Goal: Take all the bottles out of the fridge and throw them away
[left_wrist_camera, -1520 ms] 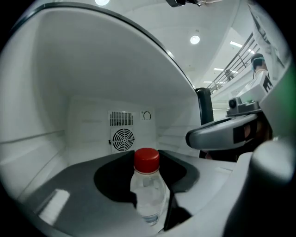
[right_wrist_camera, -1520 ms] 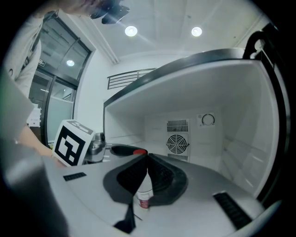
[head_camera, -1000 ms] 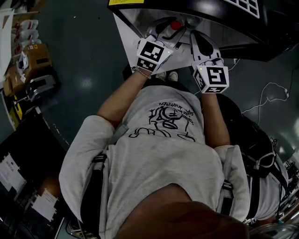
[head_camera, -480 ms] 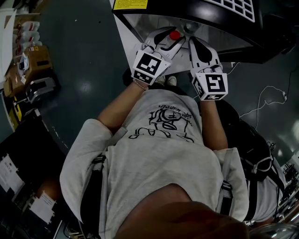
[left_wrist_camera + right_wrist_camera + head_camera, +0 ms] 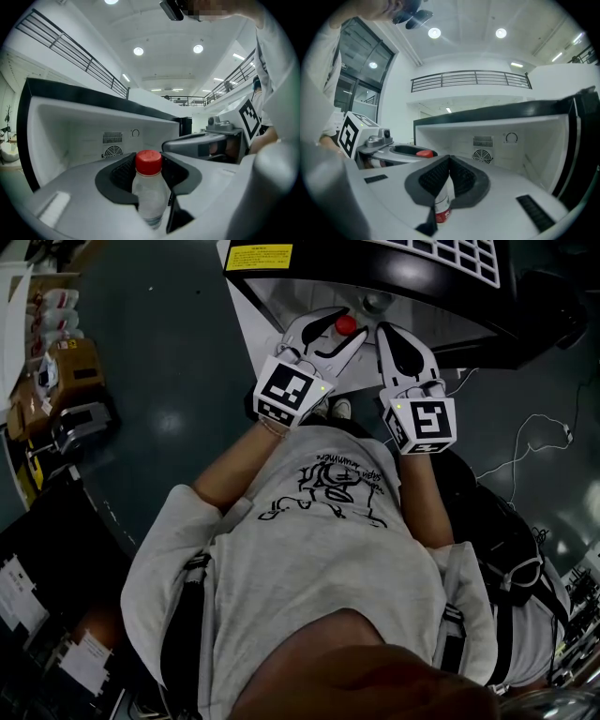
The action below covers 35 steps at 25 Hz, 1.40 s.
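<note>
Head view: person in grey shirt [image 5: 328, 549] stands facing an open fridge [image 5: 450, 296], both grippers held out side by side at its mouth, pointing roughly level. Left gripper [image 5: 339, 329] is clamped on a clear bottle [image 5: 151, 197] with a red cap; in the left gripper view the dark pads sit on either side of the neck just under the cap, and the bottle stands upright between them. Bottle is in the gripper, in front of the white fridge interior, not on a shelf.

Right gripper [image 5: 449, 161] has its jaw tips almost touching. Low between the pads a second bottle [image 5: 443, 206], white with a red label, shows only partly. It looks pinched there, but most of it is hidden by the pads, so the hold is probably a grip, not certain. It too hangs in front of the fridge cavity, clear of the back wall.

Round fan vent [image 5: 480, 156] and a slotted grille above it sit on the fridge's back wall. Dark floor [image 5: 169, 381] lies to the left, with boxes at its edge.
</note>
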Each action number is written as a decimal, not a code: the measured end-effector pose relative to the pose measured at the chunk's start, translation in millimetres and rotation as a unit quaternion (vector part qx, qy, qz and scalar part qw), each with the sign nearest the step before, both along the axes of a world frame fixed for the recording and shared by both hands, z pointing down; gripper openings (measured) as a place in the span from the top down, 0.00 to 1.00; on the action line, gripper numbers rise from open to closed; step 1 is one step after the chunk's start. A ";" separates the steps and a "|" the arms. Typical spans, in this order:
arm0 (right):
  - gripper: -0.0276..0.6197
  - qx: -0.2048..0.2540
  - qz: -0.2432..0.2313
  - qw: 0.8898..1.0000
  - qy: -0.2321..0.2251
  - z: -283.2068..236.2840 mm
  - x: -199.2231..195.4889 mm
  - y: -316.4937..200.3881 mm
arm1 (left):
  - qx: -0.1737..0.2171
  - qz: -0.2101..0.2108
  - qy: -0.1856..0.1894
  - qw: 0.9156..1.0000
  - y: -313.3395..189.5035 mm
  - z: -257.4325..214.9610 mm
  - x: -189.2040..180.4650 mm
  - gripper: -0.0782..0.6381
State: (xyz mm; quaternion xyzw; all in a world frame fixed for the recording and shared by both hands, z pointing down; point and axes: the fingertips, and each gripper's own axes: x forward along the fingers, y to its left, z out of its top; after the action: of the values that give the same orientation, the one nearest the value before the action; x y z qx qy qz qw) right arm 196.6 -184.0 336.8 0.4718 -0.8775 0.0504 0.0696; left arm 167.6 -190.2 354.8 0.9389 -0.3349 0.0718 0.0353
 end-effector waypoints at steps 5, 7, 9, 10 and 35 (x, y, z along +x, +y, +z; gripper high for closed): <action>0.94 0.006 -0.003 1.000 -0.005 -13.9 2.8 2.2 | 0.009 0.007 -0.002 1.000 7.5 -13.3 2.7 0.67; 0.94 0.008 -0.004 1.000 -0.004 -18.1 3.1 1.8 | 0.013 0.007 -0.001 1.000 8.4 -19.5 2.3 0.67; 0.94 0.008 -0.004 1.000 -0.006 -22.3 4.3 5.7 | 0.016 0.008 0.000 1.000 13.8 -26.3 2.6 0.67; 0.94 0.008 -0.004 1.000 -0.007 -24.7 5.2 8.4 | 0.017 0.010 0.000 1.000 17.3 -29.8 3.2 0.67; 0.94 0.018 -0.039 0.999 -0.020 -66.0 13.5 27.7 | 0.036 -0.009 0.004 0.999 45.8 -80.8 3.5 0.67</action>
State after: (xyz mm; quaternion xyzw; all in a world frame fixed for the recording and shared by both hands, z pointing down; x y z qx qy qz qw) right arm 210.1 -156.3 270.8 0.4372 -0.8973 0.0410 0.0454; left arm 171.1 -144.5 274.0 0.9367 -0.3457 0.0553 0.0040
